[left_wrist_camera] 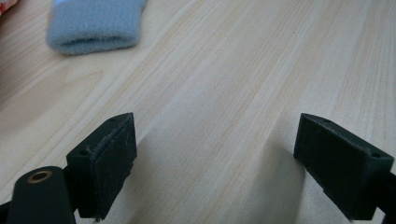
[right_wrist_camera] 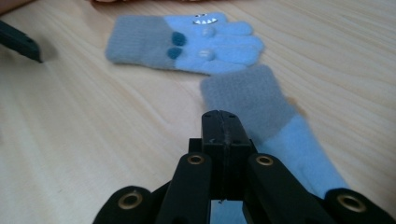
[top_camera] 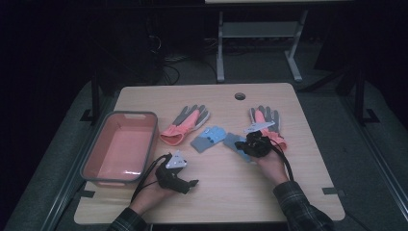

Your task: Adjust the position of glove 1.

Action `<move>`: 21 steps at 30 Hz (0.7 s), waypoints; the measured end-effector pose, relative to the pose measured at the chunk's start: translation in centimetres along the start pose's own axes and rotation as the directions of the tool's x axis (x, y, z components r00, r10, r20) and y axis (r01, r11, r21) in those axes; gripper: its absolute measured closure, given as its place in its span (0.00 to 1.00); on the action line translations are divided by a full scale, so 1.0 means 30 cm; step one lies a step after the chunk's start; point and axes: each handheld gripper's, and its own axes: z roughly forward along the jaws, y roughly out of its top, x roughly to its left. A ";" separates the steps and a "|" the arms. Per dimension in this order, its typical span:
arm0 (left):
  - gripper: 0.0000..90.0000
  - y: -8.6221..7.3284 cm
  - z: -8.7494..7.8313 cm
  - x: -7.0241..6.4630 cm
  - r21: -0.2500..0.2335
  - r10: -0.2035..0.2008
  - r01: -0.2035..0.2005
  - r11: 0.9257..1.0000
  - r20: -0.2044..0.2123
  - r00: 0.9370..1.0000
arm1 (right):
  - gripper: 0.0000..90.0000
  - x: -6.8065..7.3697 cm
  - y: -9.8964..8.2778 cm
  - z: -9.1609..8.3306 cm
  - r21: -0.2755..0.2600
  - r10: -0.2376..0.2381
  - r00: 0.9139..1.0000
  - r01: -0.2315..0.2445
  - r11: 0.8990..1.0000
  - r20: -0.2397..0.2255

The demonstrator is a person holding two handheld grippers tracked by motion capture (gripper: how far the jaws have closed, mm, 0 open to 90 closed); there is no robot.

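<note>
Pale wood-grain table [top_camera: 211, 192] carries everything. Nearest, the left gripper [top_camera: 192, 183] rests with jaws wide apart and nothing between them, just right of the salmon tub [top_camera: 120, 147] with its grey rim, which holds nothing. Right of the tub, the right gripper [right_wrist_camera: 223, 122] has jaws pressed together, empty, over a blue knit glove [right_wrist_camera: 271, 126]; its mate [right_wrist_camera: 187, 42] lies beyond. Farther back lie two coral-and-grey work gloves [top_camera: 185, 124]. Dark room behind.

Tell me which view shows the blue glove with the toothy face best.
The right gripper view: the blue glove with the face lies whole, teeth and eyes clear. The high view shows it small; the left gripper view catches what seems its grey cuff.
</note>
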 end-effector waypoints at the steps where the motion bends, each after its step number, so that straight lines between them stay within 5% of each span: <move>1: 0.14 0.000 0.000 0.000 0.000 0.000 0.000 1.000 0.000 1.000 | 1.00 -0.002 0.006 0.011 0.002 -0.004 1.000 0.004 1.000 0.012; 7: 0.14 0.000 0.000 0.000 0.000 0.001 -0.001 1.000 0.000 1.000 | 1.00 -0.014 0.023 0.053 0.005 0.007 1.000 -0.008 1.000 0.028; 12: 0.14 0.000 0.000 0.000 0.000 0.000 0.000 1.000 0.000 1.000 | 1.00 -0.010 0.013 0.091 0.062 0.002 0.999 -0.004 0.998 0.044; 21: 0.14 0.000 0.000 -0.001 0.000 -0.002 0.002 1.000 0.000 1.000 | 1.00 0.004 0.002 0.085 0.080 -0.006 1.000 0.006 0.997 0.008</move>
